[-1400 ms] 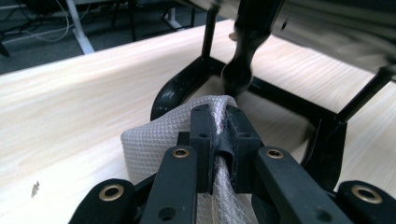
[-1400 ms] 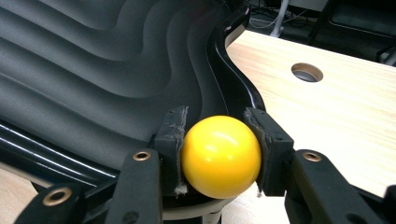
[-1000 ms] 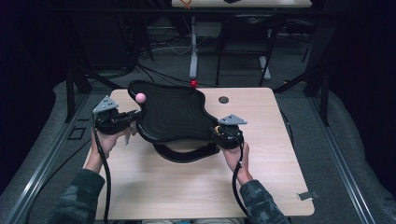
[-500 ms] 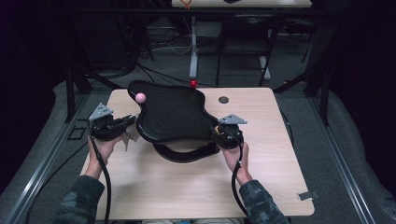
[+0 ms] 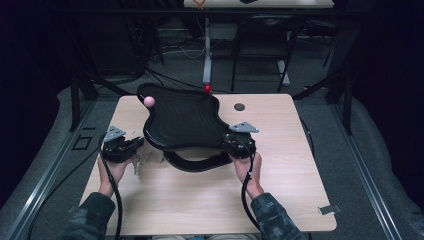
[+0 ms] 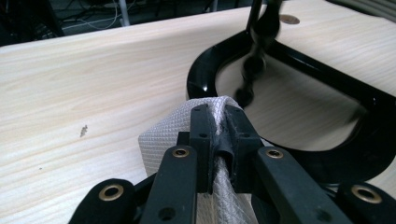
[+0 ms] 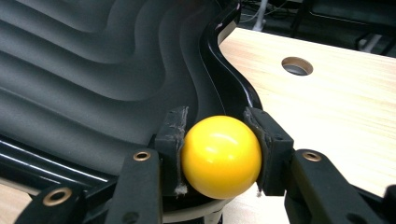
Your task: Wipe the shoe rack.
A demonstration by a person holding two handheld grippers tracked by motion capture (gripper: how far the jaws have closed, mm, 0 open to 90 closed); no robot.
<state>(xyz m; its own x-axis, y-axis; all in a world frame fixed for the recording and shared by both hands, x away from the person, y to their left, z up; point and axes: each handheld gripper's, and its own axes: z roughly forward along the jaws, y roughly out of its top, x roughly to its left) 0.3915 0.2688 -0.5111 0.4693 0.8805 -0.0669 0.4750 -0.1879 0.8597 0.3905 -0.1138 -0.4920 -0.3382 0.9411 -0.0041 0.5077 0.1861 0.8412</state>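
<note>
The right gripper (image 7: 220, 156) has its fingers clamped on the tray's (image 5: 185, 122) yellow knob (image 7: 220, 157), steadying it. The left gripper (image 6: 219, 140) pinches a white cloth (image 6: 161, 144) between closed fingers, low over the bench (image 6: 79, 79), likely ready to wipe beside the tray's stand (image 6: 299, 60).

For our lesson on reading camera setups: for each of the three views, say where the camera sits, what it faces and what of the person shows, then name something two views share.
High view: above the person's side, looking forward and down on the table; both forearms, the left gripper and the right gripper show.
Left gripper view: rides the left gripper, looking along jaws shut on a white cloth toward a black curved base.
Right gripper view: rides the right gripper, jaws clamping a yellow ball beside the black wavy tray.
Shared: the tray and the table hole.
</note>
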